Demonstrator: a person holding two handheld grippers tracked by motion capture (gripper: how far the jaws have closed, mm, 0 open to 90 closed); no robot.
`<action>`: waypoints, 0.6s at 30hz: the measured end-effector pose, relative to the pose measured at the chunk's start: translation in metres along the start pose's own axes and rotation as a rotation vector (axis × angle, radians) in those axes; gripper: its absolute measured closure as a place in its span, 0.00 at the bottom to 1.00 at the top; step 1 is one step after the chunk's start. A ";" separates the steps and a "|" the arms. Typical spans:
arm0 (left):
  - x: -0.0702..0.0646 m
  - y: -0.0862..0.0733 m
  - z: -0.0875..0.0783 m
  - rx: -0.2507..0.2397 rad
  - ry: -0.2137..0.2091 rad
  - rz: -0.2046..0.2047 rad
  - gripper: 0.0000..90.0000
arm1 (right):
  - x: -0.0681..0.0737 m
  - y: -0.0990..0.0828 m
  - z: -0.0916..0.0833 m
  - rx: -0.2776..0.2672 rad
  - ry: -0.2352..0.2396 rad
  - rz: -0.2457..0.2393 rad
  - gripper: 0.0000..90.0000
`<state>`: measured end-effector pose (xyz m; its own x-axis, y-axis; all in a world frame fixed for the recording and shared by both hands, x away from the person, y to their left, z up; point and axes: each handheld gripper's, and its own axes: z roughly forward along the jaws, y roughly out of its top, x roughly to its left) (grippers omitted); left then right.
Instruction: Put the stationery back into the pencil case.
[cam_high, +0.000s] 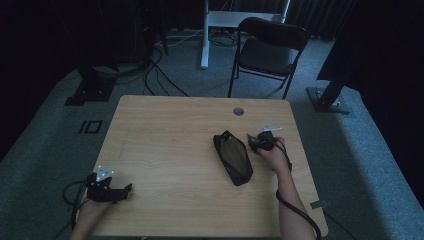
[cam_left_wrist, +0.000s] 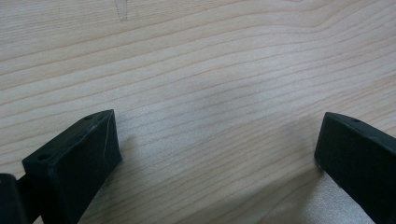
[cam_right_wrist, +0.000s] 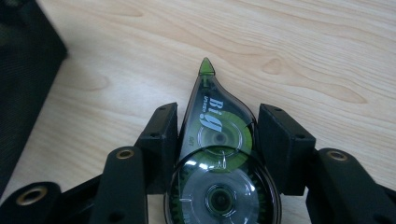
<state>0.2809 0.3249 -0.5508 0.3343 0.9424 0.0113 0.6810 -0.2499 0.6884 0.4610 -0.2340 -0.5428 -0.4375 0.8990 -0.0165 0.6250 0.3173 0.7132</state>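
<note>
- The left gripper (cam_high: 111, 191) is resting at the near left corner of the table (cam_high: 170, 145), its fingers (cam_left_wrist: 74, 158) standing wide apart on bare wood.
- A black mesh pouch (cam_high: 233, 157) is lying right of centre.
- The right gripper (cam_right_wrist: 217, 135) is pressing its fingers (cam_right_wrist: 161, 140) against a green correction tape dispenser (cam_right_wrist: 217, 154) just right of the pouch.

The round back end of the tape roller (cam_right_wrist: 219, 158) is cut off by the bottom edge of the right gripper view. The black pouch (cam_right_wrist: 23, 79) is cut off at the left edge there. In the high view, the roller is too small to be made out.
</note>
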 end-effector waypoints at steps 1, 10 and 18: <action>0.000 0.000 0.000 0.000 0.000 0.000 0.00 | 0.002 0.000 0.000 0.004 0.005 -0.009 0.55; 0.000 0.000 0.000 0.000 0.000 0.000 0.00 | 0.009 0.009 -0.010 0.035 0.009 0.005 0.55; 0.000 0.000 0.000 0.000 0.000 0.000 0.00 | 0.010 0.021 -0.031 0.037 -0.011 0.036 0.55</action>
<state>0.2809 0.3249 -0.5508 0.3346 0.9423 0.0115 0.6811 -0.2503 0.6881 0.4493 -0.2277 -0.5065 -0.4075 0.9132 0.0007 0.6639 0.2958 0.6869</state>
